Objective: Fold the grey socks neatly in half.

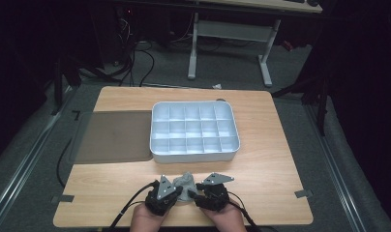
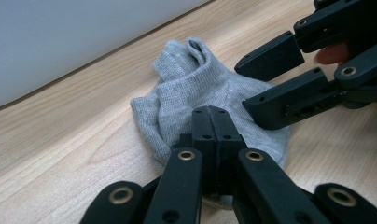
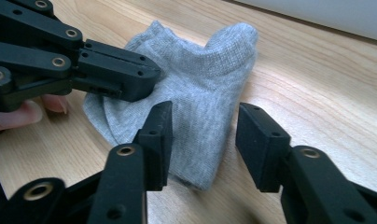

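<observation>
1. While the left tool [image 2: 210,114] has its jaws pressed together over the near edge of the grey sock [image 2: 196,93], pinching a fold of it as far as the left gripper view lets me judge, the right tool [image 3: 203,135] stands with its jaws spread, one on each side of the sock's end and not yet closed on it.
2. The sock lies crumpled on the tabletop [image 1: 261,169] right between the two tools, touching the left one, with its cuff bunched up on the side away from them.
3. Beyond the tools and the sock stands a white divided tray [image 1: 155,140]; to the left of that, past the left tool, lies a dark mat [image 1: 111,135].
4. The step in hand looks like taking a two-sided grip on the sock, to straighten or fold it. The next move calls for the right tool to close on its end without dragging the cloth out of the left tool's pinch.
5. Hard to make out: how much cloth sits between the left jaws, since they cover the spot; the tools hide much of the sock in the high view.
</observation>
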A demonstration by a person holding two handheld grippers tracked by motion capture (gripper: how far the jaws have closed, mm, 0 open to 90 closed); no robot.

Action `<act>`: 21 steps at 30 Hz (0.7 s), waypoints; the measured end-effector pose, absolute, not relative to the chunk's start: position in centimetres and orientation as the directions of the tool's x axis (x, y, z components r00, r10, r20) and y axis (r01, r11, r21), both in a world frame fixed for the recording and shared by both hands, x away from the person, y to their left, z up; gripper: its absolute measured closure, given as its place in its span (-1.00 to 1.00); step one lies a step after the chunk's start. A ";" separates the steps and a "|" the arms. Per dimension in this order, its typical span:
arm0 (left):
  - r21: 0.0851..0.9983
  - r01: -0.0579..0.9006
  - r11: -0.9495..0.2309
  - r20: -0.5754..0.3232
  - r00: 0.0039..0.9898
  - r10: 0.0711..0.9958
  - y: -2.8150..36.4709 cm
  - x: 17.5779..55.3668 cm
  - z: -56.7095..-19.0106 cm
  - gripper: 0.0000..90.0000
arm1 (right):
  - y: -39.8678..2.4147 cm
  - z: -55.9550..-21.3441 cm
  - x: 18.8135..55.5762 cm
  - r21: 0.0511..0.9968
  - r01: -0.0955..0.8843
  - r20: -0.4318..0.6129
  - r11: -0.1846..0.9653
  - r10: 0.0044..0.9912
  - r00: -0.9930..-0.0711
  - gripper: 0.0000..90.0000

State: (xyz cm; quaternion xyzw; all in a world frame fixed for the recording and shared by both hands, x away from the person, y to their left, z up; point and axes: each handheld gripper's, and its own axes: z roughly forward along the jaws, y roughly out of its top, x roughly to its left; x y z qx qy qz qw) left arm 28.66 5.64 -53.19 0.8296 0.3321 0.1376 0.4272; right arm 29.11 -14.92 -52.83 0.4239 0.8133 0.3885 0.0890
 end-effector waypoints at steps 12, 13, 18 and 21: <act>0.799 0.431 -0.419 -0.053 0.745 0.665 5.2 28.7 -53.2 1.00 | -14.7 -51.1 27.8 0.762 0.531 0.125 0.371 0.720 -0.683 0.82; 0.798 0.423 -0.430 -0.044 0.752 0.658 4.7 28.7 -53.2 1.00 | -14.5 -50.6 27.5 0.771 0.508 0.098 0.383 0.718 -0.690 0.83; 0.796 0.417 -0.439 -0.036 0.756 0.653 4.2 28.9 -53.2 1.00 | -14.2 -50.2 27.3 0.776 0.489 0.072 0.397 0.716 -0.695 0.81; 0.796 0.420 -0.436 -0.042 0.756 0.653 4.2 29.0 -53.2 1.00 | -14.7 -50.3 27.6 0.771 0.500 0.076 0.394 0.723 -0.687 0.73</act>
